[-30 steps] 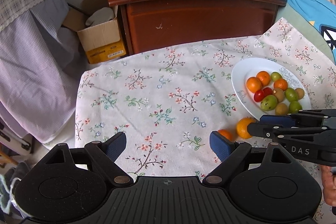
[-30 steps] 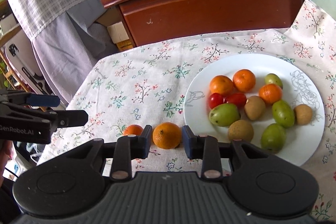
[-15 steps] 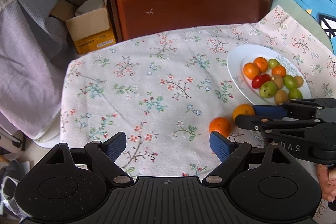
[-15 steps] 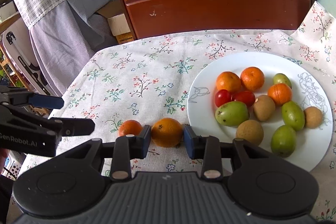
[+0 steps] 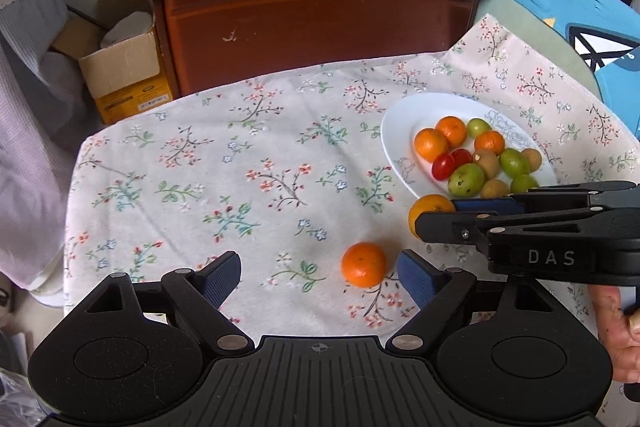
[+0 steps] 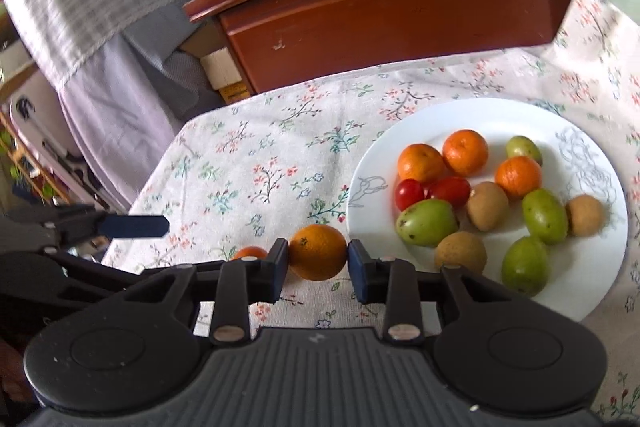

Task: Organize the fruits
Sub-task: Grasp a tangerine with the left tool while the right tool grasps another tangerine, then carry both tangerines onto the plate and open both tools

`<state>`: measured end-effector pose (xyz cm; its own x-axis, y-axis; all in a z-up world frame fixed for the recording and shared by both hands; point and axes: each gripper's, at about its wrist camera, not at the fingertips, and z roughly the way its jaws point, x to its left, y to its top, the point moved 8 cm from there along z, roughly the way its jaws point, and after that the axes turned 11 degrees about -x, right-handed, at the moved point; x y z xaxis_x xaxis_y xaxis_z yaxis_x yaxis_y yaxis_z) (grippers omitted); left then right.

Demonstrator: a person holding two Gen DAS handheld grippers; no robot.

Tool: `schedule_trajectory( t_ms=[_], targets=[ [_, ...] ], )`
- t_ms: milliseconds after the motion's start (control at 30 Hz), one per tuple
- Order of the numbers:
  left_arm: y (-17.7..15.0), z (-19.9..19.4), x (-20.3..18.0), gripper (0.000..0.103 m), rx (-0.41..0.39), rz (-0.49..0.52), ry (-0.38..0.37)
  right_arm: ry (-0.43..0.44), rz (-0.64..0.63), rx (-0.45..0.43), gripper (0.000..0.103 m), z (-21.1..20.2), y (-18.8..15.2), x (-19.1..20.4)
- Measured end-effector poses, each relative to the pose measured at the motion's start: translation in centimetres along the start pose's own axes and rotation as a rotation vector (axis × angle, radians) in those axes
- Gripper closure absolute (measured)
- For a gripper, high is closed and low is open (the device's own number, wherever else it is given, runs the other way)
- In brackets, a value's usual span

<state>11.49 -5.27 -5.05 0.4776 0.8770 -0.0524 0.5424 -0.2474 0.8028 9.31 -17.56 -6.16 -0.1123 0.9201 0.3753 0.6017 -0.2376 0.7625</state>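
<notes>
The orange (image 6: 318, 251) is round, with no long axis to speak of; its small dark stem dimple faces up and toward the camera. Its skin is bright and lightly pitted. It sits between the two blue pads of the right gripper (image 6: 318, 259), which pinch it on both sides, just beside the rim of the white plate (image 6: 492, 115) of fruit. The left gripper (image 5: 320, 277) has its fingers spread wide, a smaller tangerine (image 5: 363, 264) on the cloth (image 5: 240, 187) lying just inside its right pad
</notes>
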Motion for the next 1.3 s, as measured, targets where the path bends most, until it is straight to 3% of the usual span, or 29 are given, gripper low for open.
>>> schedule_trajectory(
  t_ms=[233,367,600,667,800,900,1300],
  targets=[
    [-0.3,-0.1,-1.3,0.018,-0.017,0.064,-0.045,0.004,0.043,-0.014,0.07,-0.5,0.6,-0.8],
    [-0.7,0.8,-2.1,0.034,0.002,0.077,-0.067,0.004,0.059,-0.027,0.07,-0.8,1.0,-0.9],
    [-0.6,1.8,-2.4,0.052,0.0,0.055,-0.072,0.013,0.062,-0.035,0.07,-1.3,1.3,-1.1],
    [-0.9,2.2,-2.5,0.063,0.014,0.057,-0.074,0.009,0.065,-0.037,0.07,-1.4,1.4,-1.3],
    [-1.3,2.8,-2.8,0.066,0.026,0.064,-0.074,0.004,0.073,-0.043,0.07,-1.7,1.6,-1.8],
    [-1.2,2.8,-2.8,0.077,0.024,0.072,-0.063,-0.002,0.078,-0.045,0.07,-1.9,1.7,-2.0],
    [1.7,2.0,-3.0,0.077,-0.057,0.026,-0.064,0.002,0.072,-0.076,0.07,-2.9,2.7,-2.4]
  ],
)
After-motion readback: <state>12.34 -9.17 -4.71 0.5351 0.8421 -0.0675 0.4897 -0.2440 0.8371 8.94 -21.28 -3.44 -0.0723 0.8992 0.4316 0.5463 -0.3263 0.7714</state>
